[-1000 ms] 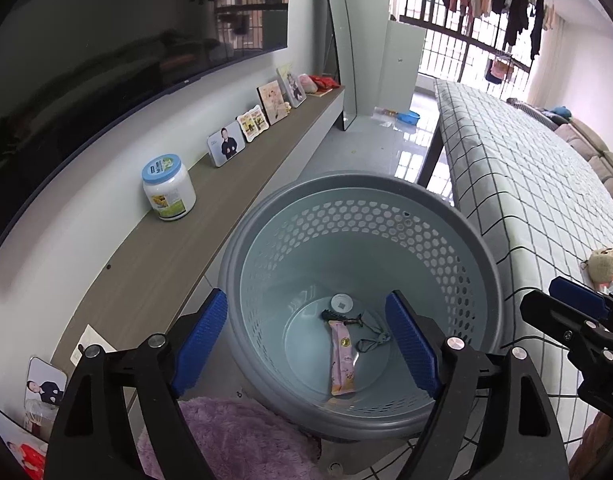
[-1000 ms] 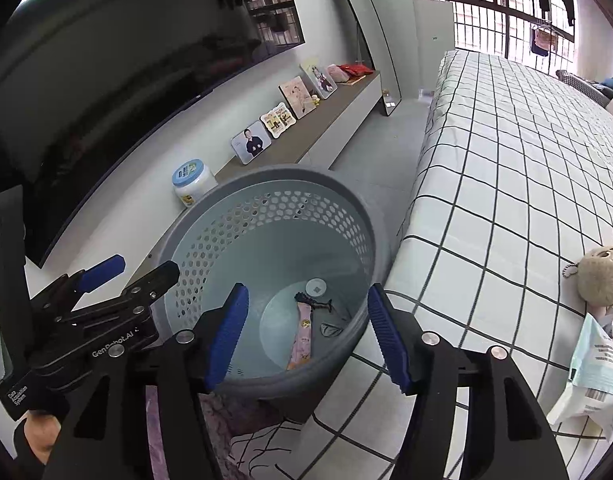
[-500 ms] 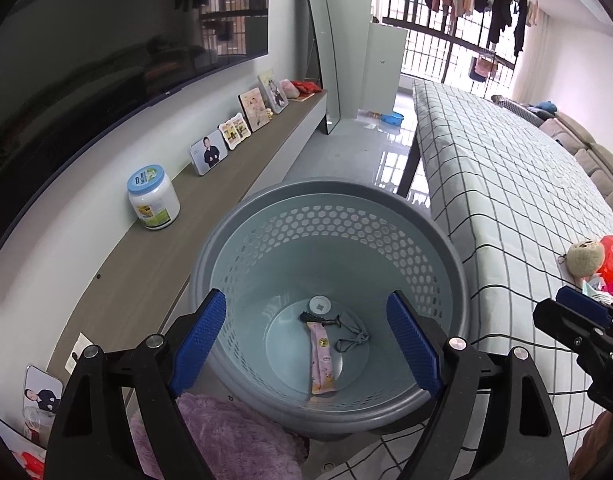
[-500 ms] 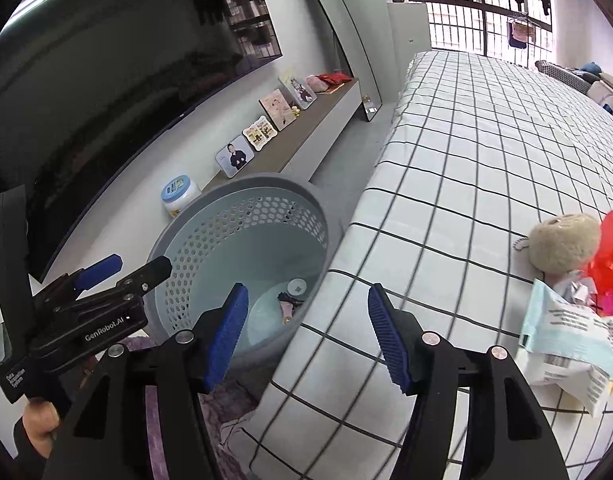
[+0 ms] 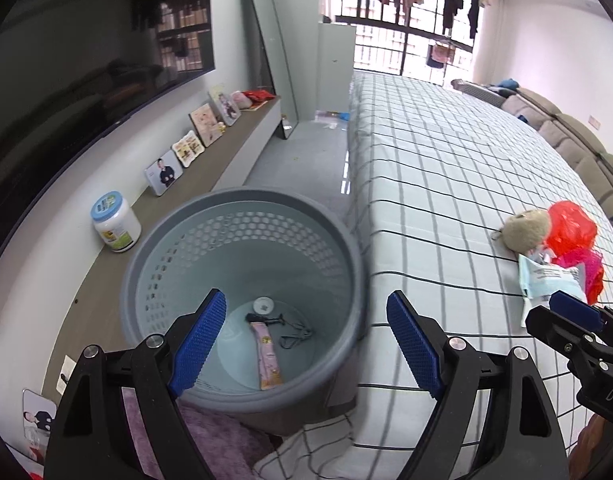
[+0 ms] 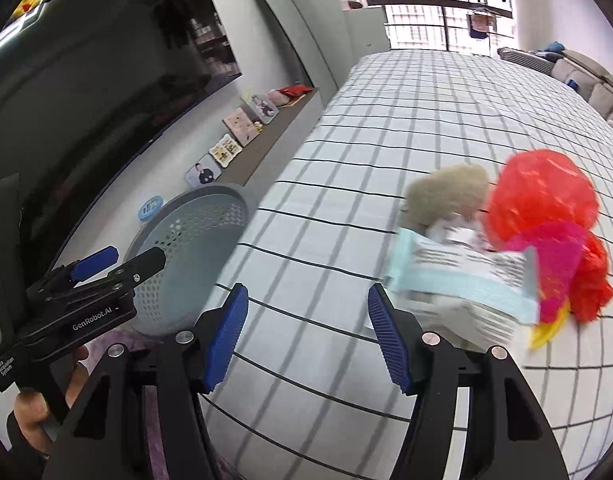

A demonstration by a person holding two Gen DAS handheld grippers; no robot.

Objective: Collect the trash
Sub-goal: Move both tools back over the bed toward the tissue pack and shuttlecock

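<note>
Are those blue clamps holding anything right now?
No. Both the left gripper and right gripper are open and empty.

Trash heaped on the bed, basket beside it

A grey perforated basket [image 5: 242,280] stands upright against the bed's edge; a pink wrapper [image 5: 268,354], a small white disc [image 5: 263,304] and dark bits lie flat on its bottom. On the checked bed sheet [image 6: 346,160], a pale blue-and-white printed packet [image 6: 462,284] lies flat, touching a crumpled red plastic bag [image 6: 542,196] and a magenta wrapper [image 6: 554,268] behind it.
</note>
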